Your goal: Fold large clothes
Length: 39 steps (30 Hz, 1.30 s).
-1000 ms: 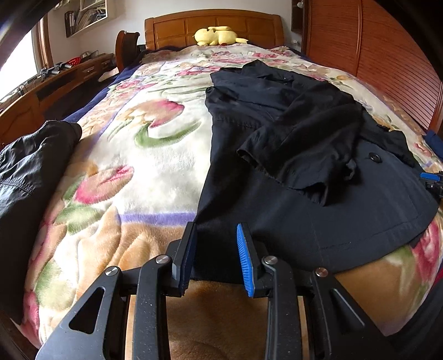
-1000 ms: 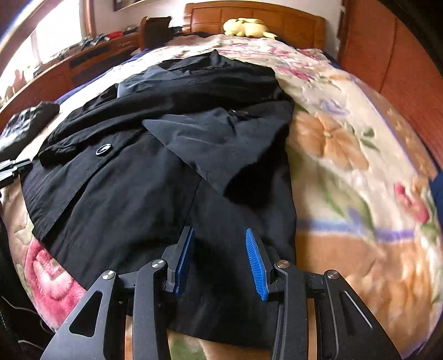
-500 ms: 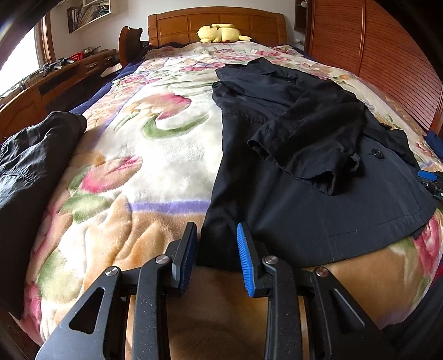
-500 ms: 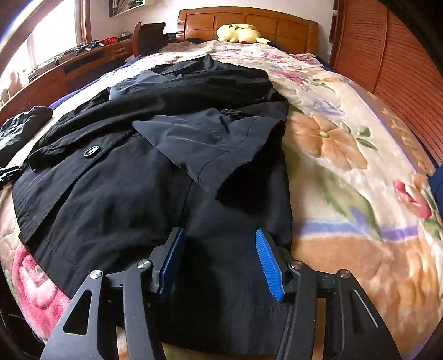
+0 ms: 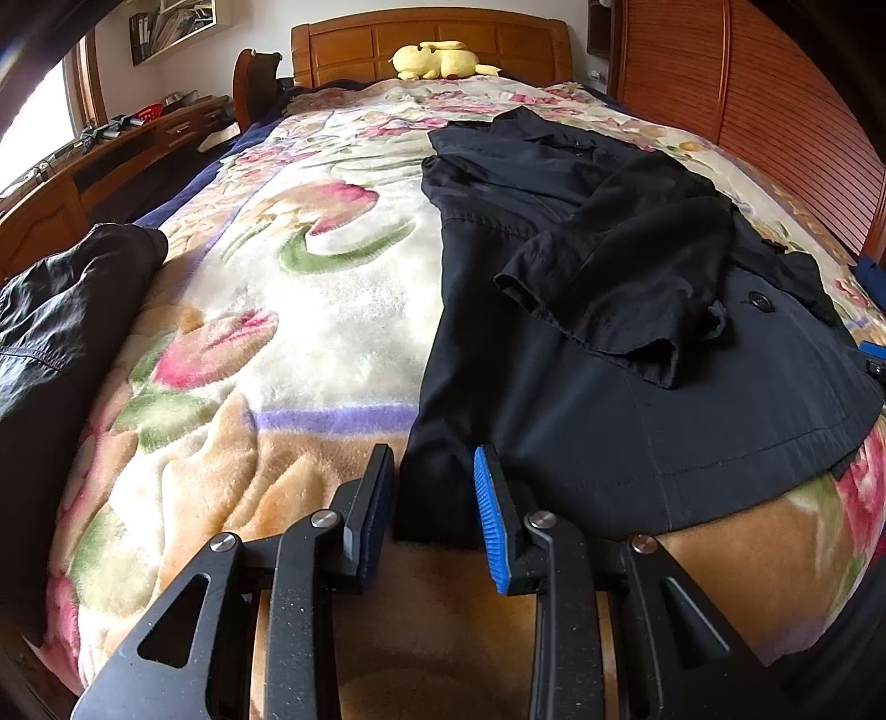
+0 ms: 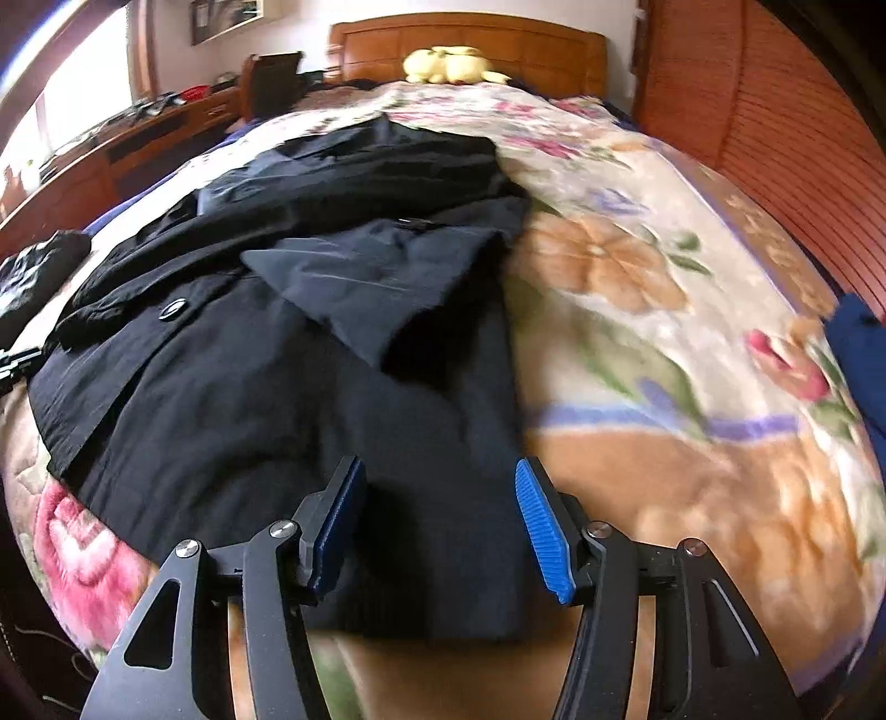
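So, largest thing first.
Bed: your floral blanket (image 5: 310, 310) covers the whole mattress, with the wooden headboard (image 5: 432, 44) at 12 o'clock in both views.
Black coat: the black coat (image 5: 637, 343) lies spread on the blanket, collar toward 12 o'clock and hem toward you; in your left view it fills the 1 to 4 o'clock side, in your right view the 9 to 12 o'clock side. One sleeve (image 5: 614, 288) is folded across its front, beside a dark button (image 5: 760, 302).
Dark garment: a second dark garment (image 5: 61, 315) sits at 9 o'clock at the blanket's edge.
Plush: a yellow plush toy (image 5: 440, 58) rests against the headboard.
Left gripper: your left gripper (image 5: 434, 518) has its jaws parted, the coat's near hem corner lying between them; whether the pads touch the cloth you cannot tell.
Right gripper: your right gripper (image 6: 440, 531) has jaws spreading wider over the opposite hem corner, pads clear of the fabric.
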### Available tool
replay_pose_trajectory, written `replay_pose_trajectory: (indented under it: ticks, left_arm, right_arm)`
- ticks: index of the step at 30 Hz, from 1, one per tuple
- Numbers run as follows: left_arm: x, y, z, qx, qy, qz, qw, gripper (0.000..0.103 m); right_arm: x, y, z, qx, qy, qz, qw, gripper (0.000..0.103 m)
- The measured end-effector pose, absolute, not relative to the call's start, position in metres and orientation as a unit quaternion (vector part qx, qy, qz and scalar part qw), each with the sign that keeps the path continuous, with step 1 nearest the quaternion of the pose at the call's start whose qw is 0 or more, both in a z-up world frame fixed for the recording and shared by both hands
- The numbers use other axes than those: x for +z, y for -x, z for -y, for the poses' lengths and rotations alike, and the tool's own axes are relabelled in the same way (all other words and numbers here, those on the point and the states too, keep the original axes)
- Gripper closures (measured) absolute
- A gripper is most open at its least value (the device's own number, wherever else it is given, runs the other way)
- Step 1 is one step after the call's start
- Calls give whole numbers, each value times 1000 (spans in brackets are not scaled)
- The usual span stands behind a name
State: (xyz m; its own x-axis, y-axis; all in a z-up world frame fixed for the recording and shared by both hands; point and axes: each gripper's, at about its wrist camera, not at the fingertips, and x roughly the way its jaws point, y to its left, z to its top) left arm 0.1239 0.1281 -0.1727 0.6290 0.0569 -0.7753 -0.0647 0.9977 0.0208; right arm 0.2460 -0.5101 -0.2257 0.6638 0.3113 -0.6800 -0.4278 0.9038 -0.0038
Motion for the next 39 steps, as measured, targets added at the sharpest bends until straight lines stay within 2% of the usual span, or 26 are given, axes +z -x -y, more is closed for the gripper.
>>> replay_pose_trajectory:
  ticks: [14, 24, 30, 31, 33, 35, 36, 39]
  left_arm:
    - [-174, -124, -128, 26, 13, -426, 904, 72]
    - [-163, -117, -123, 16, 14, -413, 911, 95]
    - [-137, -103, -113, 12, 9, -376, 927, 97]
    - [-133, -101, -111, 12, 6, -370, 929, 97]
    - [-127, -97, -108, 12, 3, -358, 934, 98]
    - [-119, -94, -105, 13, 4, -346, 938, 98]
    - [-114, -94, -105, 12, 4, -341, 940, 98]
    - [-93, -90, -105, 10, 2, -318, 948, 98]
  right_arm:
    - [-236, -238, 528, 220, 52, -369, 902, 44]
    - [-238, -239, 527, 220, 57, -367, 902, 44]
    - [-238, -239, 527, 222, 55, -367, 902, 44]
    - [-238, -239, 527, 224, 54, -366, 902, 47]
    - [-237, -238, 528, 238, 52, -364, 899, 61]
    - [-235, -235, 527, 256, 56, -361, 895, 82]
    - [-233, -234, 526, 262, 60, -359, 893, 88]
    - [-221, -227, 527, 263, 71, -343, 899, 92]
